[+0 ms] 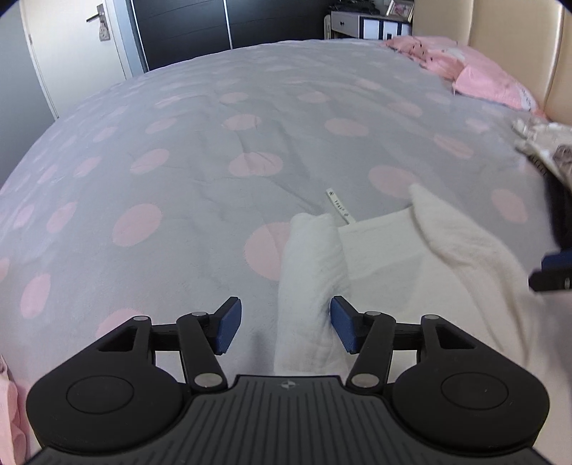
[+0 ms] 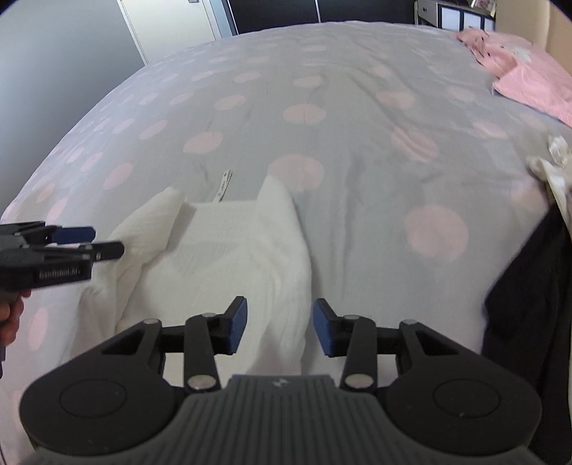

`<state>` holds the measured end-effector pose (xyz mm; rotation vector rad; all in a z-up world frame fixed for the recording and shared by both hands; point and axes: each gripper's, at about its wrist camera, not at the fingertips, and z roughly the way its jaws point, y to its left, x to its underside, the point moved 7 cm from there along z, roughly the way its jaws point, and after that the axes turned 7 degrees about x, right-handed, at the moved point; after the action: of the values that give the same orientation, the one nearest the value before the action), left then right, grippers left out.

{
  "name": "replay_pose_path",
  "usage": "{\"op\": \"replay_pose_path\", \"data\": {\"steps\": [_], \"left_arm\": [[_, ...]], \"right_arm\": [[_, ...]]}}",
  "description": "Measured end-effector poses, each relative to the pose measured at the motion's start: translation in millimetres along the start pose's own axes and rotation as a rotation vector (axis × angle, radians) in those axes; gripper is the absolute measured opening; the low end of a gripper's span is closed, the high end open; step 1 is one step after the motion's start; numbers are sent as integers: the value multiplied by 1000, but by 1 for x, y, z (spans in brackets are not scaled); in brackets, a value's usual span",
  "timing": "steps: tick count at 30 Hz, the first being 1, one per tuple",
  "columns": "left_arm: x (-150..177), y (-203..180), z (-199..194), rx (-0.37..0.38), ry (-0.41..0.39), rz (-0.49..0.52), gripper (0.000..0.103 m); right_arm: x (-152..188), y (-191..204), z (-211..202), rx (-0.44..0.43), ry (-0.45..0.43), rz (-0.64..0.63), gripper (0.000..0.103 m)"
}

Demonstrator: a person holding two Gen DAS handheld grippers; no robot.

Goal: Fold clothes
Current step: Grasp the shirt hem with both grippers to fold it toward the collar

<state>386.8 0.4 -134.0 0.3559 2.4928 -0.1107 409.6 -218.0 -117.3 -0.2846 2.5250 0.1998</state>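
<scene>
A white fluffy garment (image 1: 386, 257) lies on the grey bedspread with pink dots (image 1: 214, 161), both side edges folded inward, a white label (image 1: 338, 205) sticking out at its far edge. My left gripper (image 1: 285, 329) is open above the garment's left folded edge (image 1: 311, 279). My right gripper (image 2: 279, 329) is open above the garment's right folded edge (image 2: 282, 250). The garment also shows in the right wrist view (image 2: 214, 246). The left gripper shows at the left of that view (image 2: 89, 241), and the right gripper at the right edge of the left wrist view (image 1: 550, 275).
Pink pillows (image 1: 486, 78) and a pink garment (image 2: 500, 53) lie at the bed's far right. A dark garment (image 2: 529, 286) and a pale patterned one (image 2: 557, 168) lie at the right. A door (image 1: 75, 50) and dark wardrobe (image 1: 221, 25) stand beyond the bed.
</scene>
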Motion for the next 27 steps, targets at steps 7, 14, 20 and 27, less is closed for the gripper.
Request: {"op": "replay_pose_path", "data": {"steps": [7,14,20,27], "left_arm": [[4,49,23,-31,33,-132,21],[-6,53,9,44,-24,-182,44],[-24,31,15,60,-33,-96,56],[-19,51,44,1,9,-159,3]], "right_arm": [[-14,-9,38,-6,-19,2,44],[-23,-1,52,-56,-28,0,38],[-25,-3,55,-63,-30,20,35],[-30,-6,58,7,-70,-4,7]]}}
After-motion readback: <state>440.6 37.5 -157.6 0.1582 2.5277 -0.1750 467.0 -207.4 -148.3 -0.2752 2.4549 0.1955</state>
